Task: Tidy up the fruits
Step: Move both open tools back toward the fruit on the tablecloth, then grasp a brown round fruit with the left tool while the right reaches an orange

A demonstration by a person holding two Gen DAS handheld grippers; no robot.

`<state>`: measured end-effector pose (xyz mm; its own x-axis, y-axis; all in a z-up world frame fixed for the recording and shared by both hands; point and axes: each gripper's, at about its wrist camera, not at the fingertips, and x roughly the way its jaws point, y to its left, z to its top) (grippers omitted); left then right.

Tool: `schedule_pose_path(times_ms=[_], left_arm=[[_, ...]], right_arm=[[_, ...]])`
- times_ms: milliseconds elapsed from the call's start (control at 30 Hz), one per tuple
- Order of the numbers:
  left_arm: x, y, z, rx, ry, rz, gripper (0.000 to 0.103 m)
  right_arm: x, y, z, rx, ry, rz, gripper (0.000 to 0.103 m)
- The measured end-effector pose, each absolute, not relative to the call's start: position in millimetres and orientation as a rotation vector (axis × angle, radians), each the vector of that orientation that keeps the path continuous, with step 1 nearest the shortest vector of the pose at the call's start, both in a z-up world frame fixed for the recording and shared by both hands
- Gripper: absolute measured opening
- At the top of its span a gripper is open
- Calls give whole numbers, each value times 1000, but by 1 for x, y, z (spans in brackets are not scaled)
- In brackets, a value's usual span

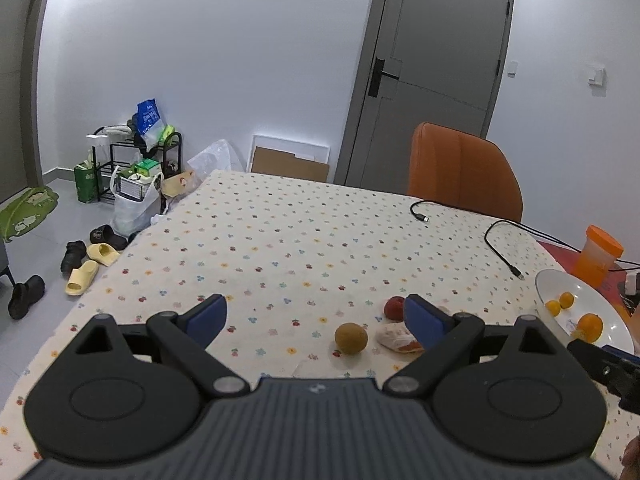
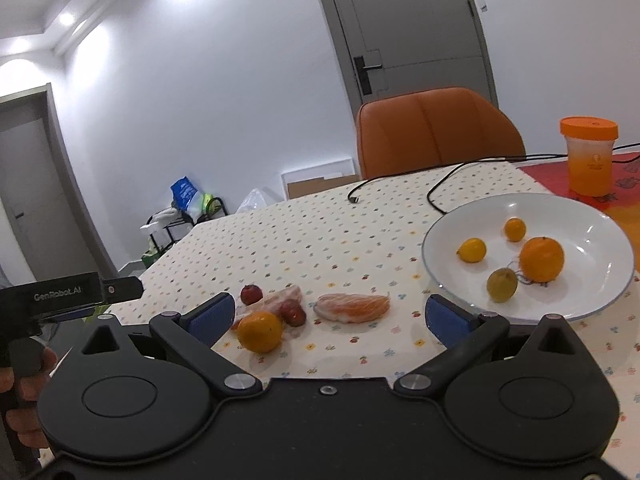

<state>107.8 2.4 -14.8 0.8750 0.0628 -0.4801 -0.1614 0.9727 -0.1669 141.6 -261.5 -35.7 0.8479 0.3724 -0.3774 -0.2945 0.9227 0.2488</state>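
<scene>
Both hand-held grippers, left (image 1: 316, 316) and right (image 2: 330, 312), gape empty; loose orange (image 2: 260, 331) (uncollected) lies left of white round plate (image 2: 592, 216).

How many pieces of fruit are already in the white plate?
4: a large orange, two small yellow-orange fruits behind it, and a greenish one nearest the front rim of the plate. None seems hidden.
</scene>
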Motion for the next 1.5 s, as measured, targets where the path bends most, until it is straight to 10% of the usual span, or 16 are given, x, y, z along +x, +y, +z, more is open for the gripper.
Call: schedule_pose_path(times_ms=[867, 1167, 1500], left_arm=[[155, -10, -58, -213, 600, 55, 54], [167, -6, -66, -229, 627, 38, 25], [169, 7, -59, -233, 606, 61, 25]], right_arm=[[187, -246, -60, 206, 575, 426, 48], [204, -230, -60, 199, 601, 445, 42], [219, -216, -62, 223, 620, 466, 38]])
